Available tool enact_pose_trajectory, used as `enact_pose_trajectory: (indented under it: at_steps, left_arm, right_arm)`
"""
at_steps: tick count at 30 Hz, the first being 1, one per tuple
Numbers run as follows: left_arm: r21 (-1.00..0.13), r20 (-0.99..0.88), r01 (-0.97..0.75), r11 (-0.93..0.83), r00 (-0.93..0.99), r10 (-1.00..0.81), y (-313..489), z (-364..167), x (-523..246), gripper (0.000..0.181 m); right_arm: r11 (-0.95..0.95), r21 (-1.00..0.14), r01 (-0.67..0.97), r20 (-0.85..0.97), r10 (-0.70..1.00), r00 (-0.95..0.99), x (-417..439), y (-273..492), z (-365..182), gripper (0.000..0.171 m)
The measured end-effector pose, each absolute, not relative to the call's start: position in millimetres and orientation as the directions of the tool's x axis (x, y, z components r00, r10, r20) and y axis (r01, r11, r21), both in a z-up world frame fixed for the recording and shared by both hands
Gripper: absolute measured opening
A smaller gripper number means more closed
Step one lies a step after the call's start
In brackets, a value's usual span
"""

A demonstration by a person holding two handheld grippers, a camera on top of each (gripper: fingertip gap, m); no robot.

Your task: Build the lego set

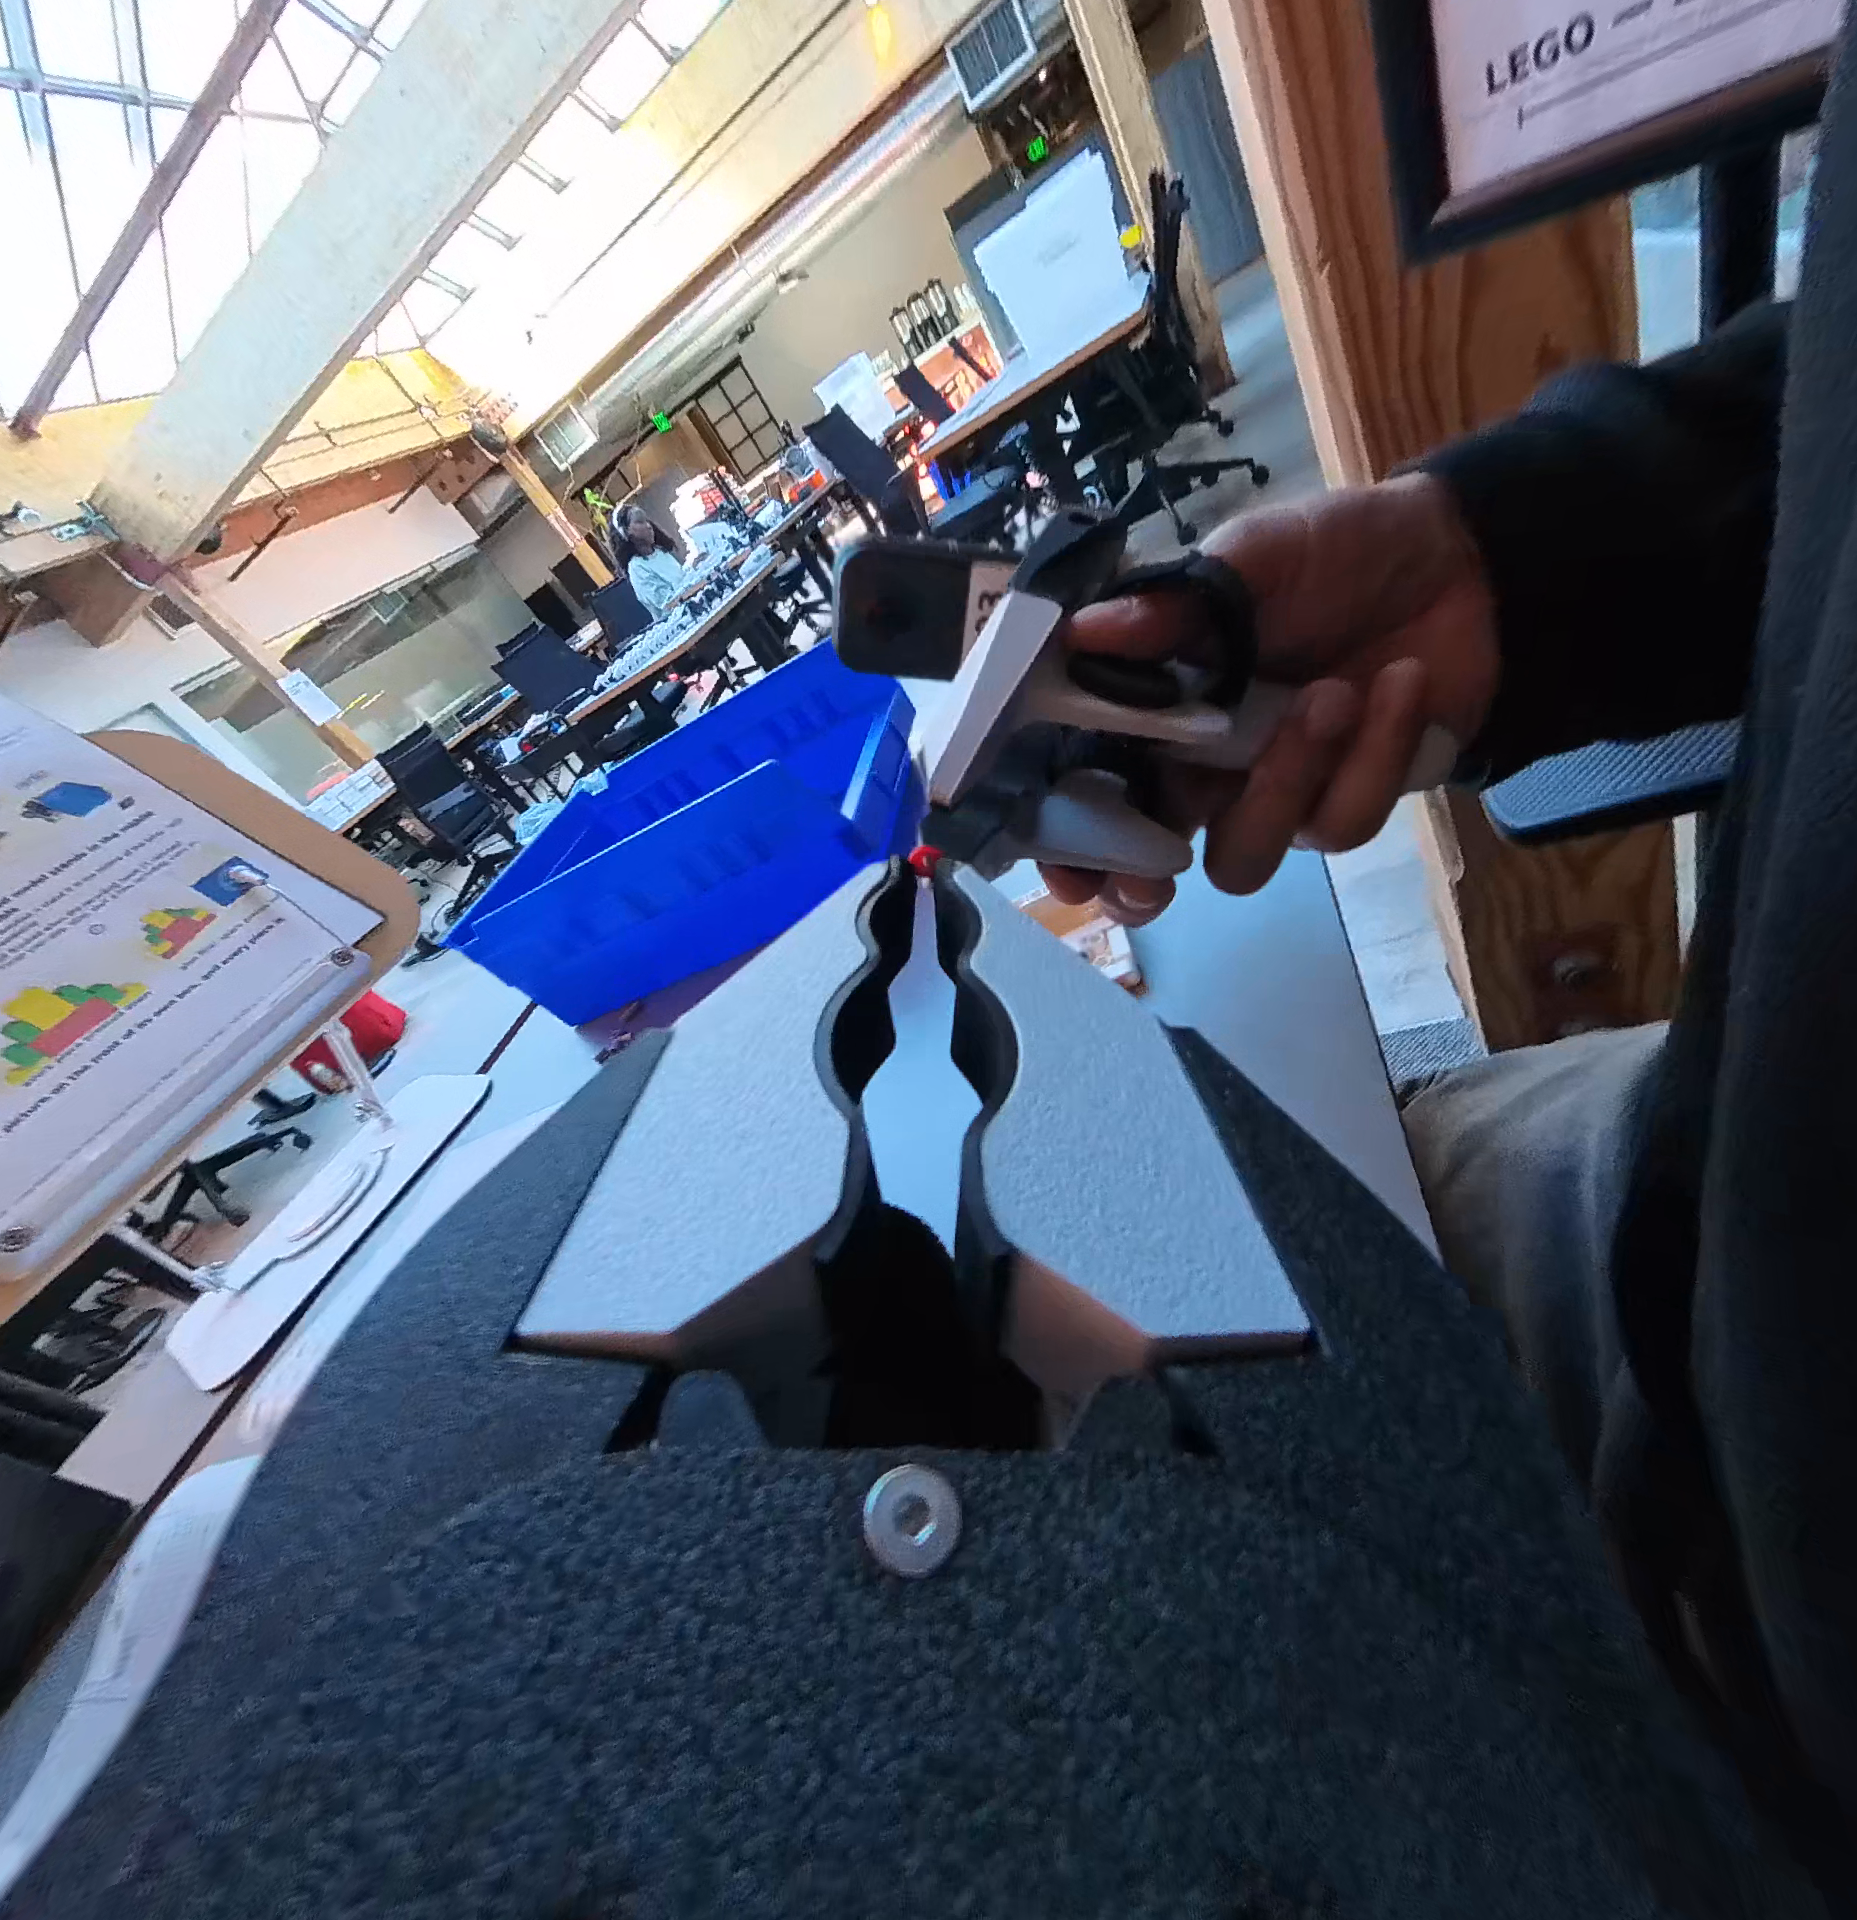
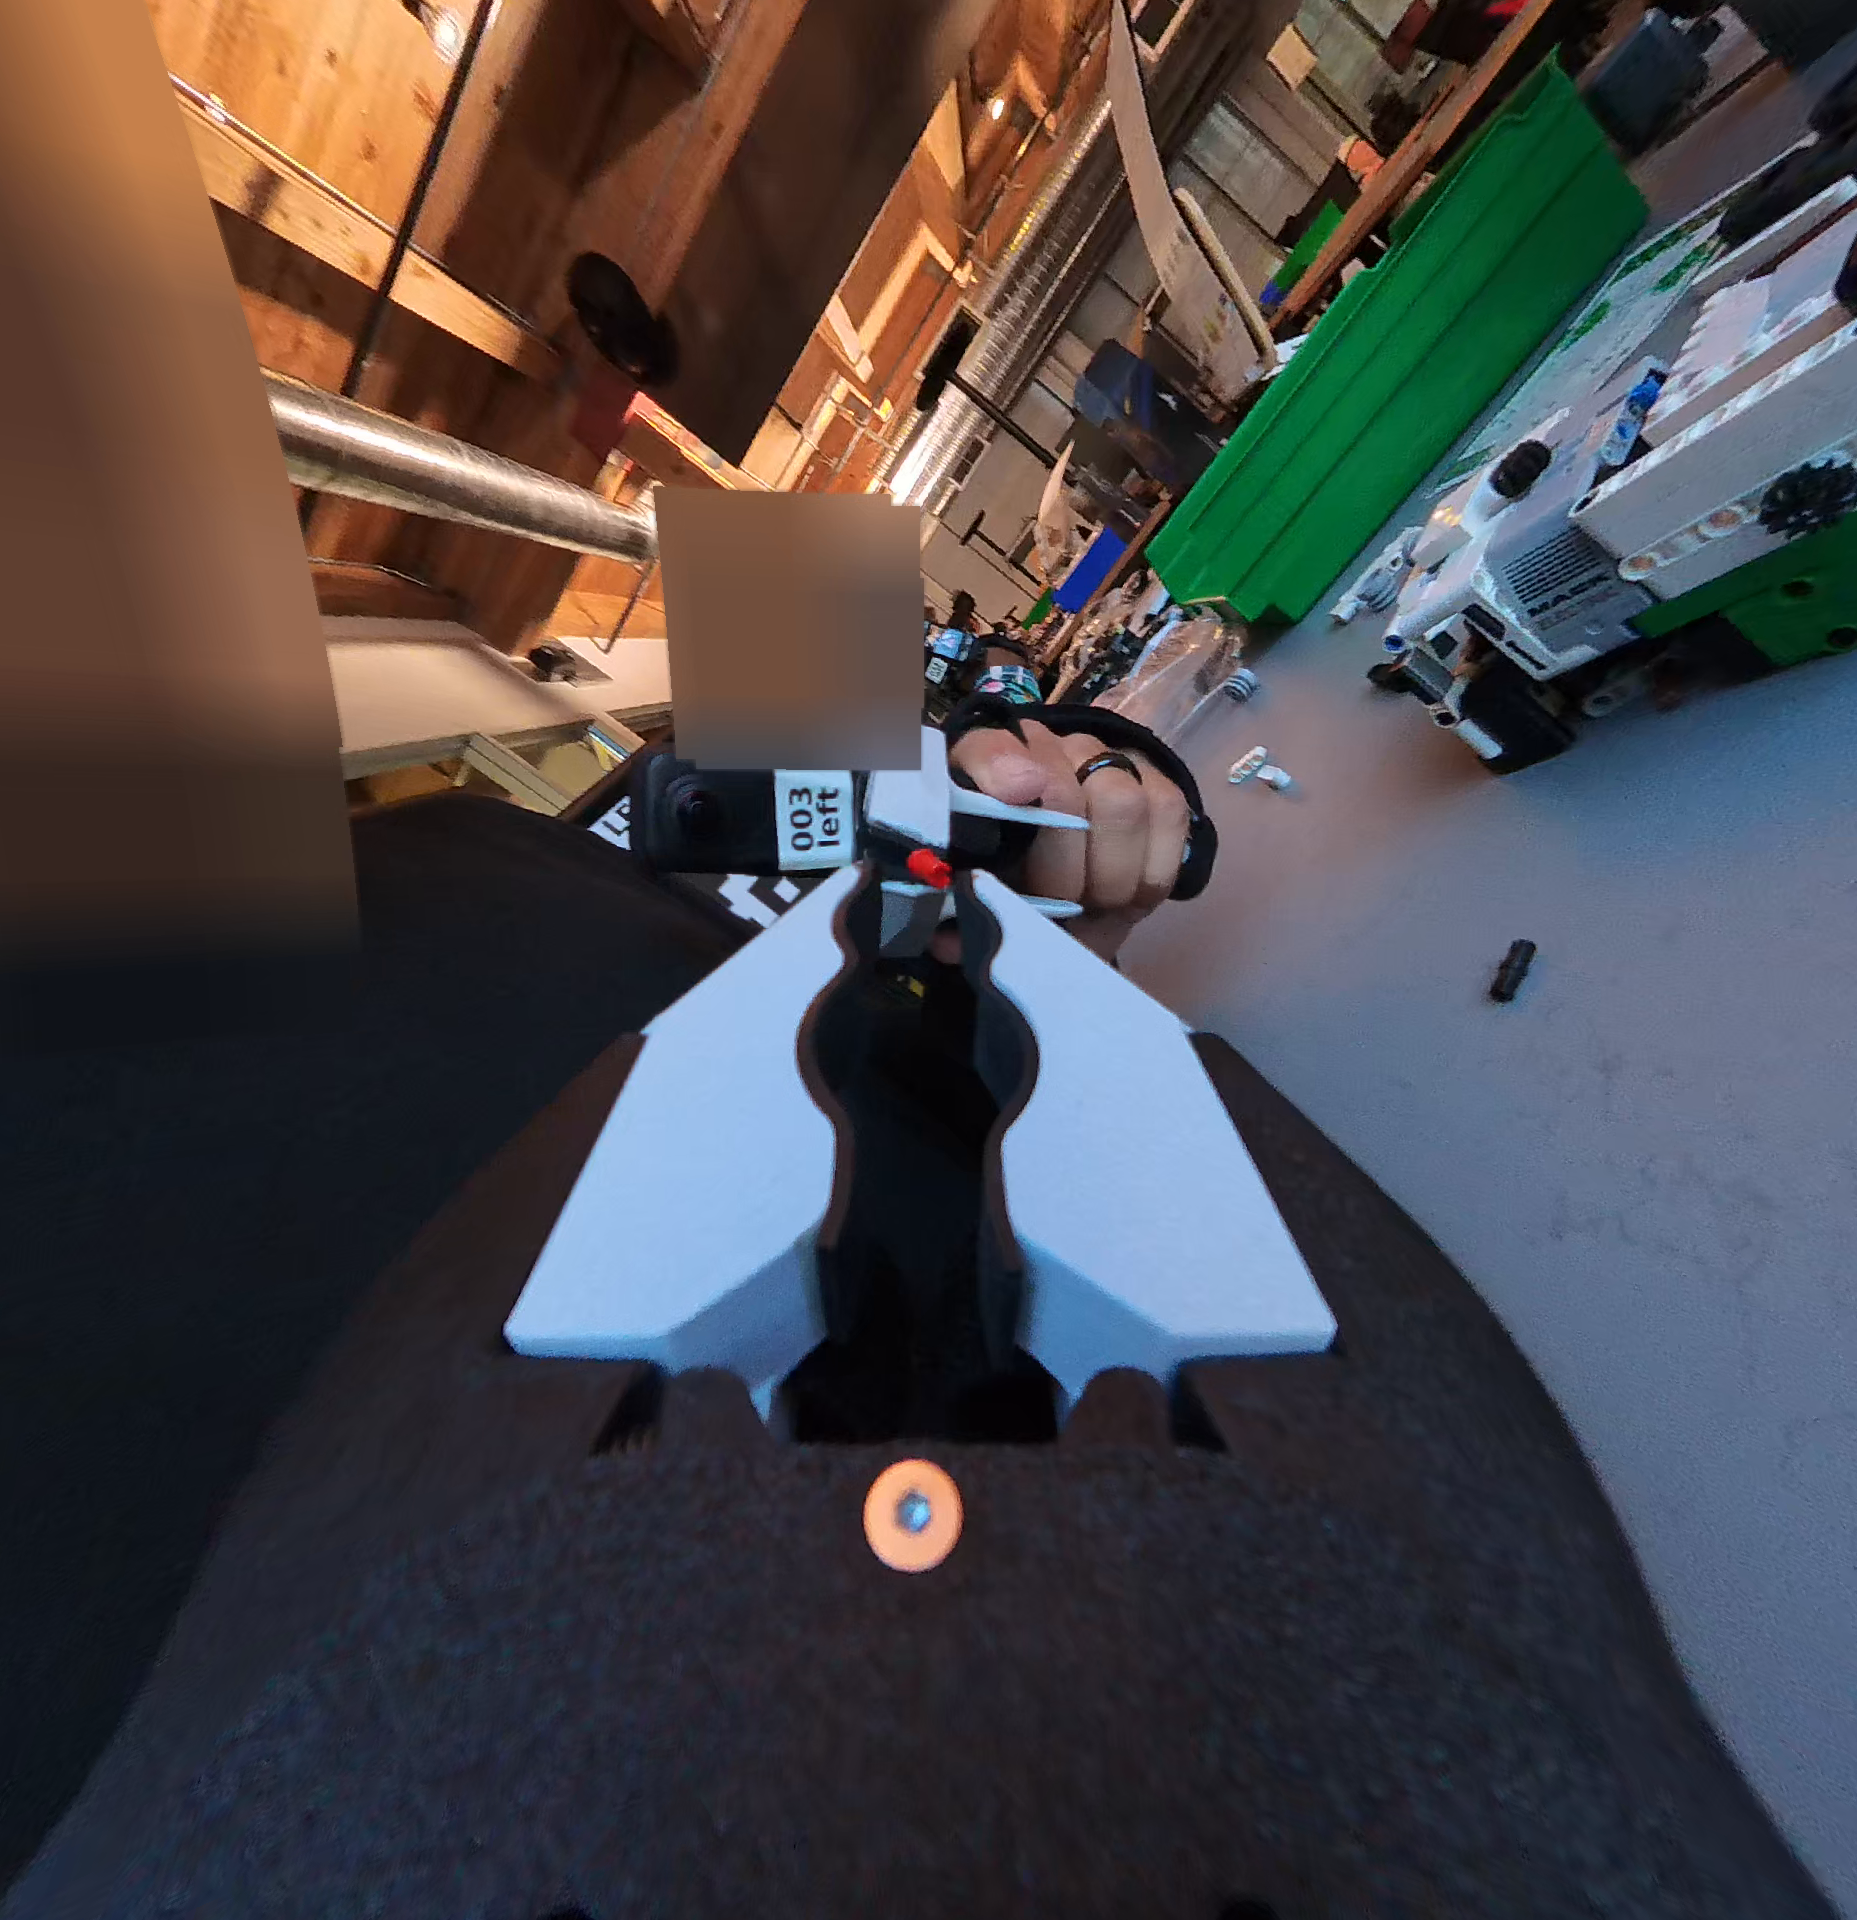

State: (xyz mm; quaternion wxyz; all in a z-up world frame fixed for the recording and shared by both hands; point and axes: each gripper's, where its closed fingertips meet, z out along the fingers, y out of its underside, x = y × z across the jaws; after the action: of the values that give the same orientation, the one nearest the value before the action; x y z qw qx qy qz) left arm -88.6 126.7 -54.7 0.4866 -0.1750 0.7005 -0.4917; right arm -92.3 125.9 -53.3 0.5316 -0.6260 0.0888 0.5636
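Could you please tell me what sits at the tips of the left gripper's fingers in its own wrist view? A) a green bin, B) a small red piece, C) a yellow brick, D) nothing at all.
B: a small red piece shows right at the tips of the left gripper, whose white fingers are nearly closed there, meeting the right gripper.

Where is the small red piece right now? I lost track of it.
The small red piece is pinched at the tips of the left gripper, held up right against the right gripper, with the blue bin behind.
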Motion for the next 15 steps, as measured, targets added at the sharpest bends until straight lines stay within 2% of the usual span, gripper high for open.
enact_pose_trajectory:
  at_steps: [5, 6, 15]
  left_arm:
    - [-0.878, -0.478, 0.248, 0.409, -0.479, -0.736, 125.0, -53.7, -89.4, 0.002]
    - [-0.88, -0.476, 0.25, 0.404, -0.481, -0.736, 124.6, -53.4, -89.9, 0.002]
    - [-0.906, -0.423, 0.236, 0.352, -0.523, -0.74, 123.0, -55.9, -92.3, 0.006]
  right_arm:
    - [-0.431, -0.514, -0.742, -0.814, 0.518, 0.263, -94.7, 127.4, -51.0, 0.009]
    - [-0.431, -0.512, -0.743, -0.815, 0.518, 0.261, -95.2, 128.0, -52.2, 0.005]
    - [-0.461, -0.505, -0.73, -0.823, 0.512, 0.246, -98.3, 128.7, -57.7, 0.004]
